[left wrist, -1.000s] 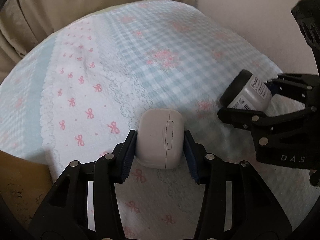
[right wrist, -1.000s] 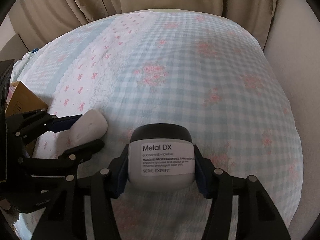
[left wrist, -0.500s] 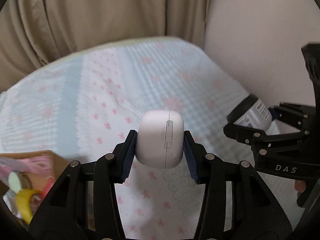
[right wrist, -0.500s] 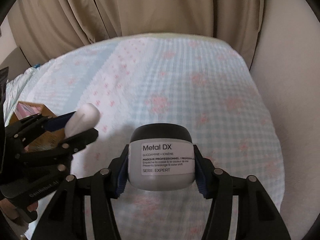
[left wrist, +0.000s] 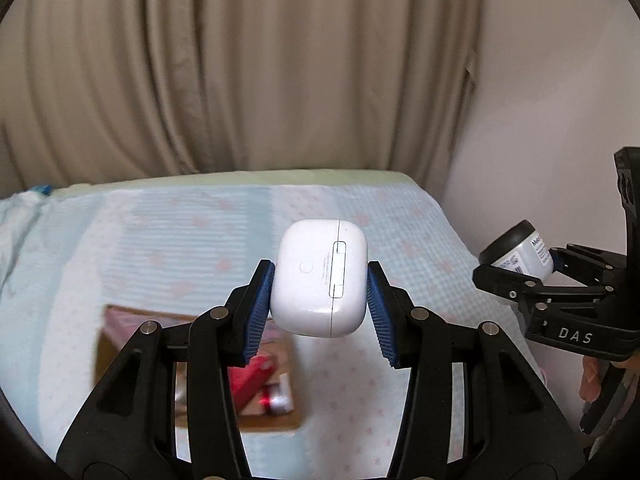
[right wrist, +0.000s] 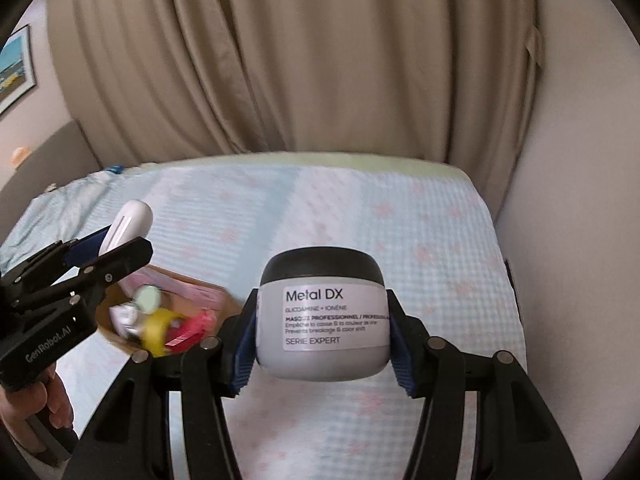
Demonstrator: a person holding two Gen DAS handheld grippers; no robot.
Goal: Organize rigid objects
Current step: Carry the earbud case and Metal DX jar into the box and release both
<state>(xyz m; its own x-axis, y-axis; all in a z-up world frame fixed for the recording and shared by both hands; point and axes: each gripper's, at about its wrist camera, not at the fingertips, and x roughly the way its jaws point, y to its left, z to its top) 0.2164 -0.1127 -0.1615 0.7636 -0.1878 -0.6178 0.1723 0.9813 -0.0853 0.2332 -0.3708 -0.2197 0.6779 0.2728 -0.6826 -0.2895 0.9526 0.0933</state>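
My left gripper (left wrist: pixel 320 304) is shut on a white earbud case (left wrist: pixel 320 278) and holds it in the air above the bed. It also shows at the left of the right wrist view (right wrist: pixel 126 222). My right gripper (right wrist: pixel 322 334) is shut on a grey jar with a black lid (right wrist: pixel 322 316), labelled Metal DX, also held in the air. The jar shows at the right of the left wrist view (left wrist: pixel 518 254). A cardboard box (left wrist: pixel 132 360) with several small items lies on the bed below and left of the case; it also shows in the right wrist view (right wrist: pixel 188 292).
The bed has a blue checked cover with pink flowers (right wrist: pixel 420 232). Beige curtains (left wrist: pixel 240 72) hang behind it. A pale wall (right wrist: pixel 580 200) runs along the bed's right side. A framed picture (right wrist: pixel 16 68) hangs at the far left.
Both grippers have lifted their objects up off the bed. The views now tilt upward to the curtains, and the cardboard box has come into view below.
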